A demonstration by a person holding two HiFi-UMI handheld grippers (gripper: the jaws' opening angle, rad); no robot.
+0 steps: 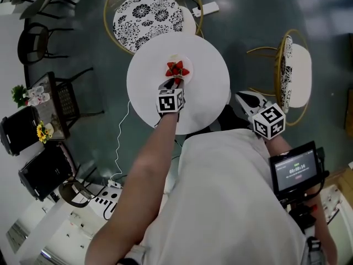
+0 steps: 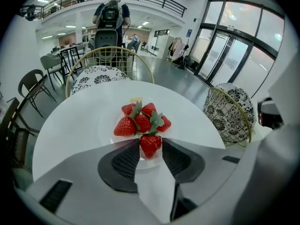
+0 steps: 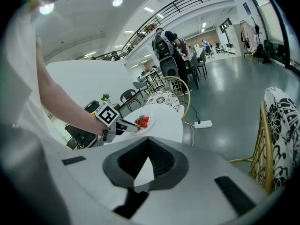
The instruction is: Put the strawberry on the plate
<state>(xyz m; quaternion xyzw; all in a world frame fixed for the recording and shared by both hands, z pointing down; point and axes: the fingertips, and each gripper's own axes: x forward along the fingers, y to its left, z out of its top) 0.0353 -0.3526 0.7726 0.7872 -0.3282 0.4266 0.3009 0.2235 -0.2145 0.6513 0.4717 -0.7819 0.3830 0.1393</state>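
A white plate (image 2: 107, 125) sits on the round white table (image 1: 207, 101) and carries a pile of several red strawberries (image 2: 140, 117). My left gripper (image 2: 151, 142) hangs over the plate's near rim, shut on one more strawberry (image 2: 150, 145), which is pinched between the pad tips just in front of the pile. From the head view the left gripper (image 1: 176, 83) reaches the plate (image 1: 187, 63) from the near side. My right gripper (image 1: 244, 100) stays off the table's right edge, jaws together and empty (image 3: 149, 140).
A patterned wire-frame chair (image 1: 146, 12) stands behind the table and a second one (image 1: 292, 73) to its right. A power strip (image 1: 205, 8) lies on the floor beyond. Dark chairs and a small table (image 1: 49, 109) stand at the left. A person with a backpack (image 2: 110, 13) is far behind.
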